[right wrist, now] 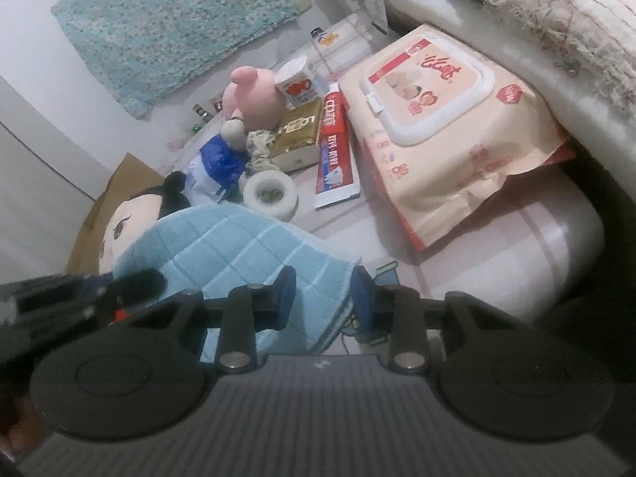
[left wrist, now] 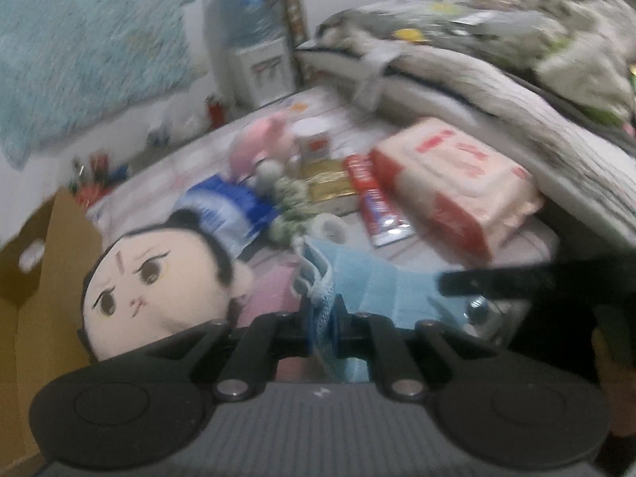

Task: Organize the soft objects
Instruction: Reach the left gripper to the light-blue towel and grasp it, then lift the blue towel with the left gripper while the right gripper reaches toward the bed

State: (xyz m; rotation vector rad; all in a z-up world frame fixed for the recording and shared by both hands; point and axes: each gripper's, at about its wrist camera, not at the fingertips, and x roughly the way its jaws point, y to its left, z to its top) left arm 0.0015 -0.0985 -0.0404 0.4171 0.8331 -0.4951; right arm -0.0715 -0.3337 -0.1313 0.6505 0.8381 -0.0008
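Both tools are clamped on the same light blue towel (right wrist: 254,246). In the left wrist view, the left tool (left wrist: 321,320) is seen fully clenched, a thin edge of the cloth being pinched between its blue pads. In the right wrist view, a thicker fold of the towel is gripped by the right tool (right wrist: 324,298), whose jaws are held a little apart by the cloth; the pads are pressed against it on both sides.

The towel is spread between the two tools, just above the bed (right wrist: 497,246), and is draped partly over a plush doll (left wrist: 159,278) with black hair. The doll is lying beside a cardboard box (left wrist: 35,262) at the left.

Farther back on the bed, a roll of tape (right wrist: 270,194), a toothpaste tube (right wrist: 332,147), a gold packet (right wrist: 298,135), a pink plush toy (right wrist: 248,95) and a small cup (right wrist: 298,79) are clustered together. A large pack of wet wipes (right wrist: 449,139) is lying to the right of them, against a folded blanket (right wrist: 536,8).
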